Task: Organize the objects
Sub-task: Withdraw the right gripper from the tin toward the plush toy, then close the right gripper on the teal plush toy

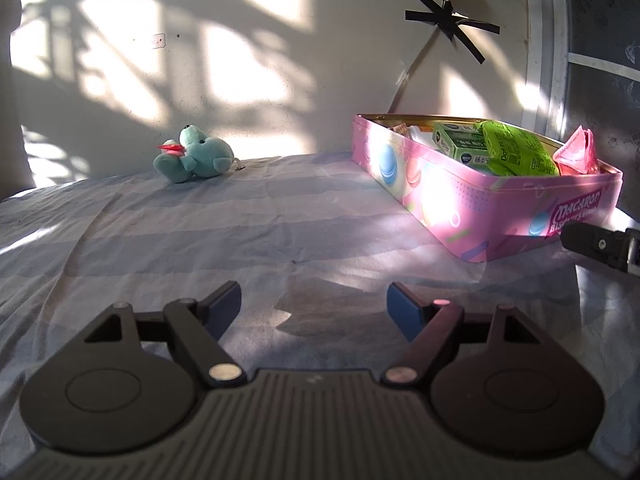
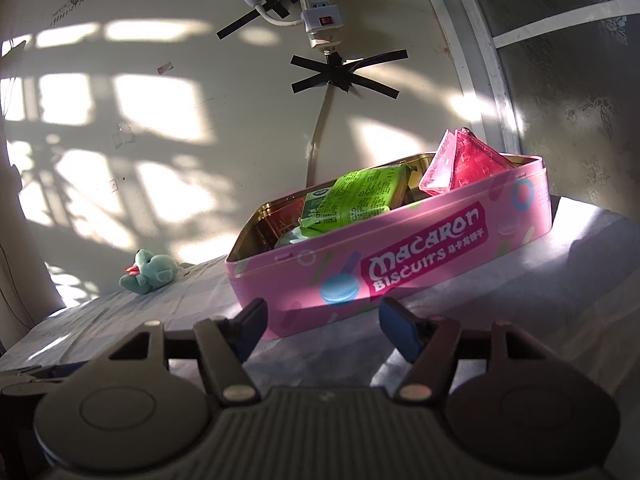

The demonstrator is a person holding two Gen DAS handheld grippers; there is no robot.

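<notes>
A pink macaron biscuit tin [image 1: 472, 196] stands open on the cloth-covered table at the right; in the right wrist view the tin [image 2: 400, 256] is just ahead. It holds a green packet [image 1: 516, 152], a green box [image 1: 460, 142] and a pink packet [image 1: 578, 154]. A small teal plush toy [image 1: 194, 154] lies far left near the wall, also in the right wrist view [image 2: 148, 272]. My left gripper [image 1: 314, 304] is open and empty over the cloth. My right gripper [image 2: 322, 320] is open and empty, close to the tin's front wall.
A striped pale cloth [image 1: 200, 232] covers the table. The wall behind carries a power strip [image 2: 320, 12] and black tape [image 2: 344, 76]. A window frame [image 2: 480, 60] stands at the right. The right gripper's finger [image 1: 600, 244] shows at the left view's right edge.
</notes>
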